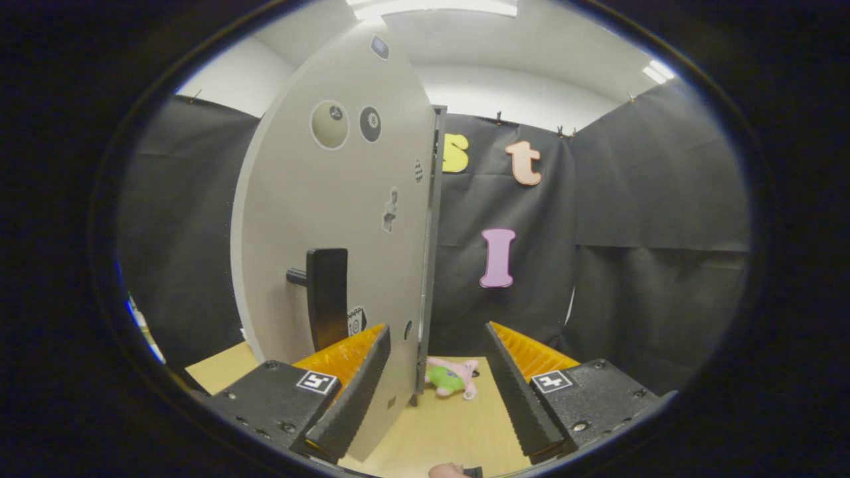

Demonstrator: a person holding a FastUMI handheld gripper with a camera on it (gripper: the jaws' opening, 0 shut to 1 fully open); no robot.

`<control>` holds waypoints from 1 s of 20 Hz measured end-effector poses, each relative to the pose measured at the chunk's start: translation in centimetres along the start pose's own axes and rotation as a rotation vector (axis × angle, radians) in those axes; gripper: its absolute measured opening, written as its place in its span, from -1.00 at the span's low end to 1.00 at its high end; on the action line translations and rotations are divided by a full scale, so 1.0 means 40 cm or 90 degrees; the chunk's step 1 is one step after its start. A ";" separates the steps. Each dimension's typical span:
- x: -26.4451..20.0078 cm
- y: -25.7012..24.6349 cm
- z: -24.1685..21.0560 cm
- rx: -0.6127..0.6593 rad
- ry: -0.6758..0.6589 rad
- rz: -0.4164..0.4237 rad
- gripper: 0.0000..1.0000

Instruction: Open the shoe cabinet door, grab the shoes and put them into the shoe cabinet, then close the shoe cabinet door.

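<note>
Two fingers of the tongs [438,392] gape wide, cabinet door [332,219] edge between them, pink plush toy [453,377] beyond on the worktop [438,431]

Cabinet door [332,219] standing edge-on just ahead of the spread fingers of the hand-held gripper [435,392], its dark handle [325,295] jutting left, bare tabletop [438,431] open between the fingers, small plush toy [453,377] beyond them, cloth wall behind

Bright, even light from ceiling panels [435,8] above; soft shadows, sharp focus. Fisheye bows cabinet door [332,219] beyond the wide-spread claw [435,378].
</note>
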State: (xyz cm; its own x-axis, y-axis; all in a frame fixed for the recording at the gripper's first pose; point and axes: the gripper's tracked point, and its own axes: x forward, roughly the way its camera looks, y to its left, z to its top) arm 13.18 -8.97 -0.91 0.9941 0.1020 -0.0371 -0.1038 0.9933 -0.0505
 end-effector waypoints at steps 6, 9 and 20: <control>0.017 0.078 -0.001 0.000 0.001 0.006 0.84; 0.021 0.125 -0.002 -0.013 0.002 0.010 0.84; 0.115 0.456 -0.021 0.015 0.017 0.123 0.84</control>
State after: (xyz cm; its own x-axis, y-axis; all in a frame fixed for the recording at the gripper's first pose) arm 15.85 9.58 -2.85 0.9547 0.2891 -0.0711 -0.2909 0.9566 -0.0169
